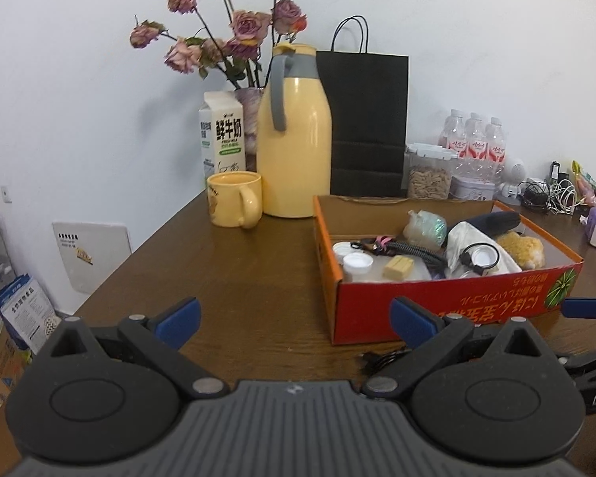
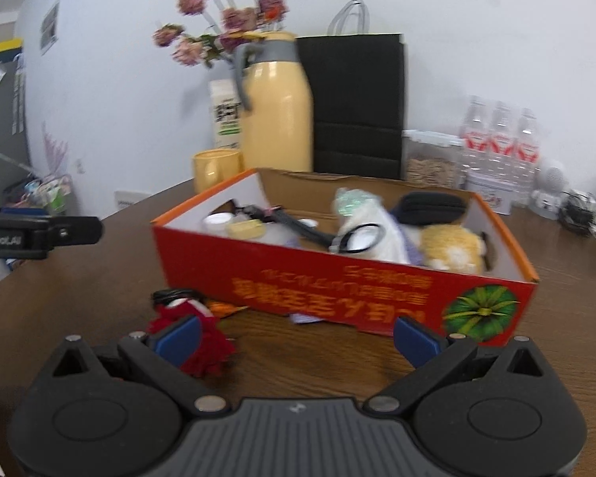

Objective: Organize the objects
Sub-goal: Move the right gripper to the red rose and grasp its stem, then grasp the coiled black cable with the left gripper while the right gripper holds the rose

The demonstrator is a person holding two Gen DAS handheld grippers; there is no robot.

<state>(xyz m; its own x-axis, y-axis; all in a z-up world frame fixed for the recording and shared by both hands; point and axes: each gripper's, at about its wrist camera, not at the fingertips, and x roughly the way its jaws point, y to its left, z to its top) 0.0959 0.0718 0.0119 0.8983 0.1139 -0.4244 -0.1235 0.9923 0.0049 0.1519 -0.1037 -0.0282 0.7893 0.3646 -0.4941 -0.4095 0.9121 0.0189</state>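
A red cardboard box sits on the brown table, also in the right wrist view. It holds bottle caps, a yellow block, a black cord, a white bag, a dark pouch and a yellow plush toy. A red pom-pom item with a black cord lies on the table in front of the box, beside my right gripper's left finger. My left gripper is open and empty, left of the box. My right gripper is open and empty, close before the box.
At the back stand a yellow mug, a yellow thermos, a milk carton, a flower vase, a black paper bag, a seed jar and water bottles. Cables lie far right.
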